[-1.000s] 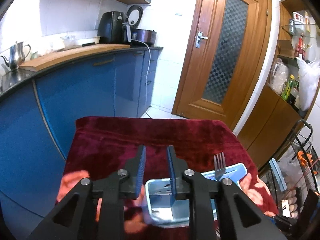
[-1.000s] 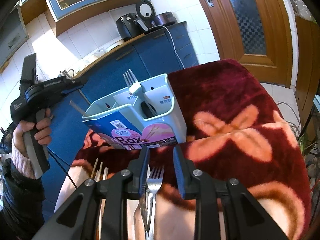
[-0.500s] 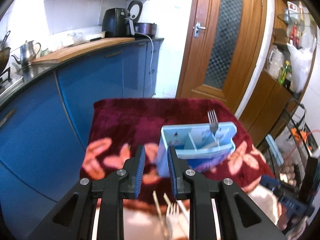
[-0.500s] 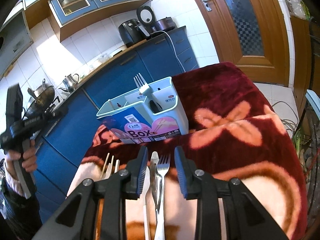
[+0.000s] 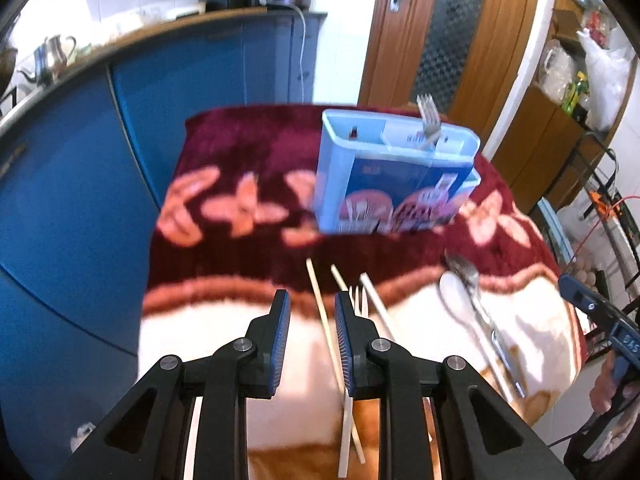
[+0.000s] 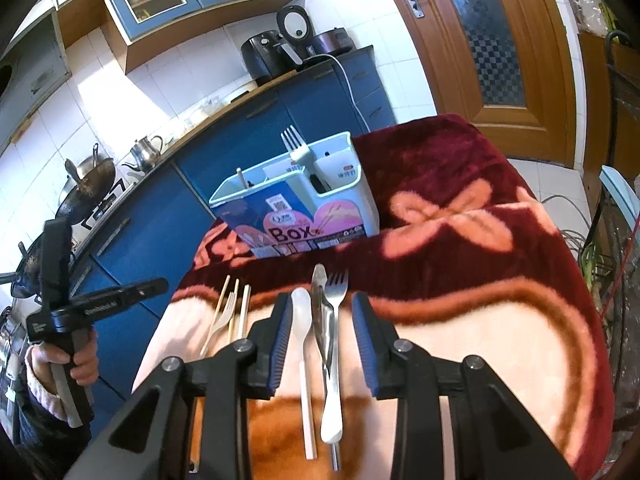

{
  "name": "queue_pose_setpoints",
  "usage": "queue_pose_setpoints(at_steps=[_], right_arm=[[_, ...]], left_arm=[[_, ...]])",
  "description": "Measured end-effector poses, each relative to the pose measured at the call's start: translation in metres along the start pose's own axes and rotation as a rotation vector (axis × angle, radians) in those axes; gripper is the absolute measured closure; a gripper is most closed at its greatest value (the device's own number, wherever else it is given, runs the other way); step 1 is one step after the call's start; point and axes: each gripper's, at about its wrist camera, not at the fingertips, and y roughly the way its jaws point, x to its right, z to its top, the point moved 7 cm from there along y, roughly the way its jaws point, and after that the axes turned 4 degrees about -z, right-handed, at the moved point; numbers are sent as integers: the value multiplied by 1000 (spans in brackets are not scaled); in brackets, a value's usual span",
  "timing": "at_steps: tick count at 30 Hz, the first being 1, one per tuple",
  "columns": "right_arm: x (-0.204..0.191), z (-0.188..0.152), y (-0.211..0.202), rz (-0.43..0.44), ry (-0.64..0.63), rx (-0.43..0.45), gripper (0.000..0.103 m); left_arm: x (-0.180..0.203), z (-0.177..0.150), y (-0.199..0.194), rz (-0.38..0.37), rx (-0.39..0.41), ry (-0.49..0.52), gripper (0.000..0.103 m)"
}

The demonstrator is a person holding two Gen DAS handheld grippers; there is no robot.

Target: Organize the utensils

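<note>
A light blue utensil box stands on the floral blanket, with a fork upright in it and a chopstick tip in another compartment. My left gripper is open and empty above chopsticks and a white plastic fork. My right gripper is open and empty over a white spoon, a metal spoon and a metal fork. The same spoons lie to the right in the left wrist view.
The blanket covers a small table beside blue kitchen cabinets. A wooden door is behind. A wire rack stands at the right. Chopsticks and a plastic fork lie left of my right gripper.
Both grippers have pulled back from the box and now hang over the loose utensils. The left one has swung from above the box to the chopsticks. Both jaws have opened wider.
</note>
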Motion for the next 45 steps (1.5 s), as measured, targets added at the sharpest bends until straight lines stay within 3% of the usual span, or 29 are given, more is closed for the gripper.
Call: queue_pose_setpoints(at_steps=[12, 27, 31, 35, 45], right_arm=[[15, -17, 4, -28, 31, -42, 69], [24, -27, 27, -89, 2, -145, 69], [20, -25, 35, -95, -21, -176, 69], [13, -21, 47, -101, -56, -214, 69], [10, -12, 89, -68, -50, -353, 69]], left_arm=[[4, -17, 49, -26, -128, -37, 80], [-4, -17, 84, -11, -187, -72, 80], [-5, -16, 87, -25, -180, -78, 80], [-13, -15, 85, -37, -156, -91, 95], [-32, -8, 68, -97, -67, -165, 97]])
